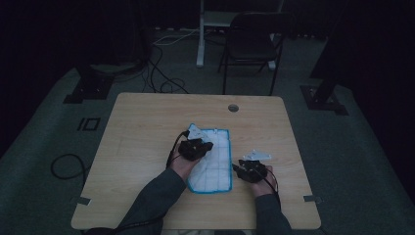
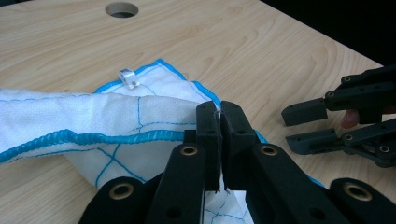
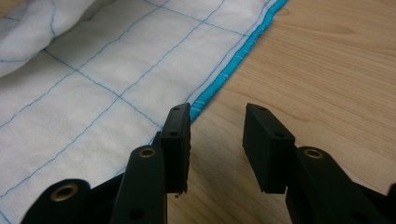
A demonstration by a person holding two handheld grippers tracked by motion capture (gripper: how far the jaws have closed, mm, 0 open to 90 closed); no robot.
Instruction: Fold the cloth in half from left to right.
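A white cloth (image 1: 219, 159) with thin blue grid lines and a blue hem lies on the wooden table (image 1: 147, 127). My left gripper (image 1: 209, 145) is over the cloth's left side, shut on a fold of the cloth (image 2: 93, 112), which is drawn over itself. In its own view the left gripper (image 2: 219, 116) has its jaws pressed together with a sliver of white fabric between them. My right gripper (image 1: 239, 167) rests just right of the cloth. Seen in its own view, the right gripper (image 3: 217, 126) is open over bare wood beside the cloth's blue hem (image 3: 219, 79). It also appears as the right gripper (image 2: 303, 123), off to the right.
A round cable hole (image 1: 233, 107) sits near the table's far edge. A small clear tag (image 2: 128, 78) is on the cloth's corner. Behind the table stand a dark folding chair (image 1: 252, 41) and a white stand, with cables (image 1: 66, 166) on the floor at left.
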